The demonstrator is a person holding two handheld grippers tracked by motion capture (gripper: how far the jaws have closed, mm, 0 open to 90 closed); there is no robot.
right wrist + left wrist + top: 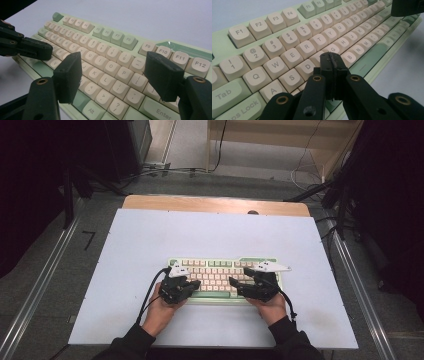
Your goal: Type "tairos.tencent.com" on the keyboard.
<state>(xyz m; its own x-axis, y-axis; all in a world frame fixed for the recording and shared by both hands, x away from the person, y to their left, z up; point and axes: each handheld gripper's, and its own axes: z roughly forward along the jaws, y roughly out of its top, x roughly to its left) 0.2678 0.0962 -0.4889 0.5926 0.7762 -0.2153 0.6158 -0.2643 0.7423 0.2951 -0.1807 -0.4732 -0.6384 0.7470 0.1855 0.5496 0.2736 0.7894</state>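
Hovering low at the near edge of the white table top [125, 245], the person's two hands [161, 312] hold their tools over a pale green keyboard with cream keycaps [215, 270], which lies a little to the near side of the table's middle. The left gripper [332, 61] has its black jaws pressed flat together with nothing between them, the joined tip poised just above the home row near the G key [333, 48]. The right gripper [112, 72] stands with its jaws spread wide, straddling the letter rows around K and P without visibly touching any cap.

The work in hand looks like pressing keys. To do it well, the closed left tip should come straight down on the centre of one cap, so it does not slip onto a neighbour. The right tool would likely do better with its jaws brought together first, since a spread pair could catch two keys at once.

Beyond the keyboard the table runs bare to its wooden far edge [215, 204].
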